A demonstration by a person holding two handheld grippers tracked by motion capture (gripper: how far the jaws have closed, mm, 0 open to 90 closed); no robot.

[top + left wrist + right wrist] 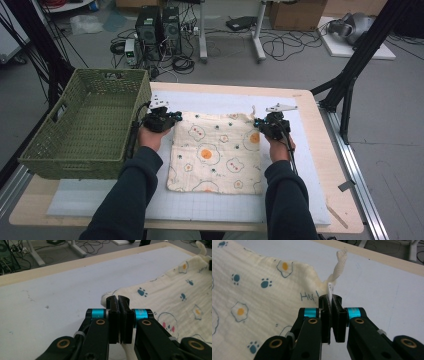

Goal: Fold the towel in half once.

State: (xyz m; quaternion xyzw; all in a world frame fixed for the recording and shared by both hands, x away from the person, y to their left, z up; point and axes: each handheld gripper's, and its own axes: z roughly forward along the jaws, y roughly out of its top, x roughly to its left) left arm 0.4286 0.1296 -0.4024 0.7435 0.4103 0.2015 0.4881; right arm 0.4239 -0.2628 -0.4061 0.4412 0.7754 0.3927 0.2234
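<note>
The cloth is spread at the mat's centre. Its eleven o'clock corner is pinched by the closed left gripper, its one o'clock corner by the closed right gripper. A basket is seen at nine o'clock.

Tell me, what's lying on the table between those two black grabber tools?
In the high view, the cream printed cloth spans the stretch between the left gripper and the right gripper; each gripper pinches one far corner of it.
</note>
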